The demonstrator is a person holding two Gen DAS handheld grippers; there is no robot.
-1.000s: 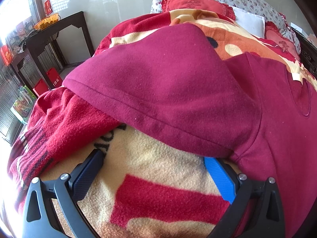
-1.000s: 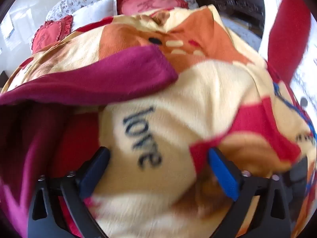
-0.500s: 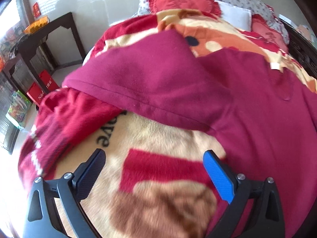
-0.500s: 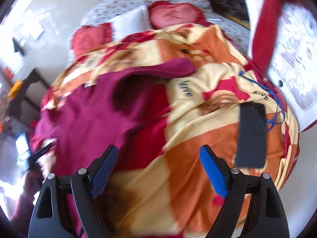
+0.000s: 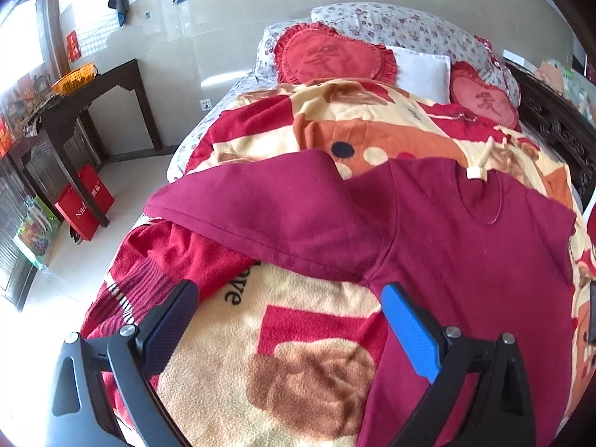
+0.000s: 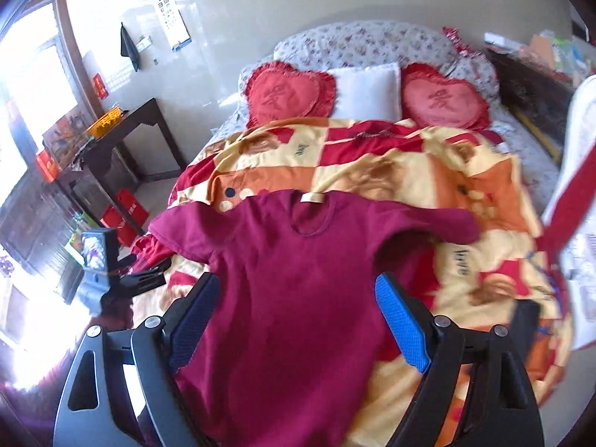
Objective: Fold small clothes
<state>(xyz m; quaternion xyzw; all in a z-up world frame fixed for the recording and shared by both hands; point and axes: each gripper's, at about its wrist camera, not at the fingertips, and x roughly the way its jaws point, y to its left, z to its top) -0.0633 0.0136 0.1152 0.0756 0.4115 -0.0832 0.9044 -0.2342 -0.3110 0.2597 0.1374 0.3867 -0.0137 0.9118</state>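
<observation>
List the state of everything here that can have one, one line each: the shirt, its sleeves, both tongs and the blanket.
Maroon shirt: laid flat on the bed, unfolded, neckline toward the pillows.
Sleeves: both spread outward, not folded in.
Left tongs: open, holding nothing, above the blanket.
Right tongs: open, holding nothing, over the shirt body.
Blanket: spread over the bed, rumpled.

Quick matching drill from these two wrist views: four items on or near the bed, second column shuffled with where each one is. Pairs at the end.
1. maroon long-sleeved shirt
2. white rectangular pillow
3. orange plastic basket
4. red paper gift bag

A. on the floor beside the dark table
B. between two red heart cushions
C. spread flat on the patterned fleece blanket
D. on top of the dark wooden table

Pairs: 1-C, 2-B, 3-D, 4-A
</observation>
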